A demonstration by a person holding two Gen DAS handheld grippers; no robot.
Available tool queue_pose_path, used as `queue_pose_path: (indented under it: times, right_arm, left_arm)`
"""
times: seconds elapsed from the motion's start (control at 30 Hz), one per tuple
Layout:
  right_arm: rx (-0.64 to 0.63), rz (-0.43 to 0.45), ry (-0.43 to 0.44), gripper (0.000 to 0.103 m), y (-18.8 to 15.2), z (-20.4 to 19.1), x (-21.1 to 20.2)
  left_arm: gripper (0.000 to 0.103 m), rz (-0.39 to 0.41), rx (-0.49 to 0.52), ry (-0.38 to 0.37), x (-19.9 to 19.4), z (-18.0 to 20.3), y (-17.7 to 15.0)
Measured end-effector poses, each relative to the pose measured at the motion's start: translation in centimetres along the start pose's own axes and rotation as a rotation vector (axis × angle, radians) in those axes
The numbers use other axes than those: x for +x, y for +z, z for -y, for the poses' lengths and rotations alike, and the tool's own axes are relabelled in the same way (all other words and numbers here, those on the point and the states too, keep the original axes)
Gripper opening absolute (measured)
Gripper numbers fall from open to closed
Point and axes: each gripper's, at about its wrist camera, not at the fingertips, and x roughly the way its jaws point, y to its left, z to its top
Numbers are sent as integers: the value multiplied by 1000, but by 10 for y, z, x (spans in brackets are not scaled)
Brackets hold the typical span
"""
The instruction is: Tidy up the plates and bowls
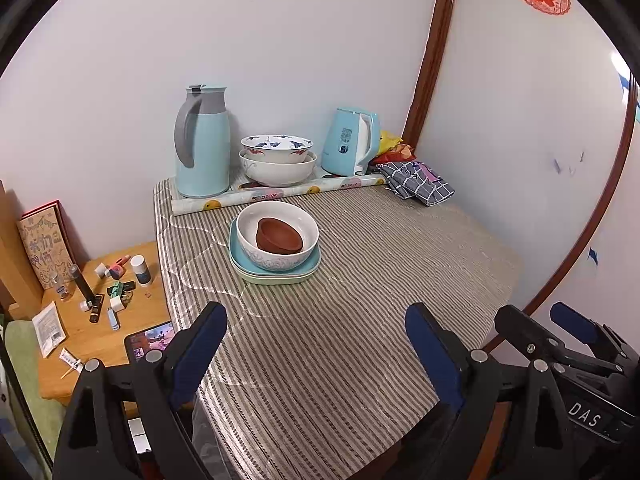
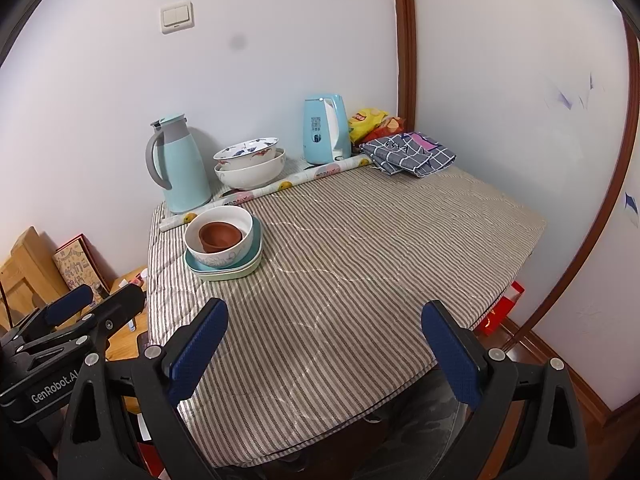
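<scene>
Two grippers, left gripper [image 1: 316,344] and right gripper [image 2: 324,340], I hold wide and empty over the bench [image 1: 360,280], near stacked bowls [image 1: 277,236].

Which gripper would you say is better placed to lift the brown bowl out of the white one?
Probably left: the brown bowl sits nearly centred ahead of the left gripper, but well to the left of the right gripper.

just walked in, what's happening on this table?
Nothing is being handled. Both the left gripper and the right gripper hover open and empty over the near edge of the striped table. Ahead sits a stack: a brown bowl inside a white bowl, on a blue plate over a green plate. Two more nested bowls stand at the back between the thermos and kettle.
</scene>
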Motion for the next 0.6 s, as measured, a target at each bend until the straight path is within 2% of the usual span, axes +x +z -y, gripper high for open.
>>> queue_pose_path:
  times: [0.6]
  right_arm:
    - [-6,2,0,96,0,-1,-1]
  left_arm:
    - [91,6,-8,9,-1,-2,2]
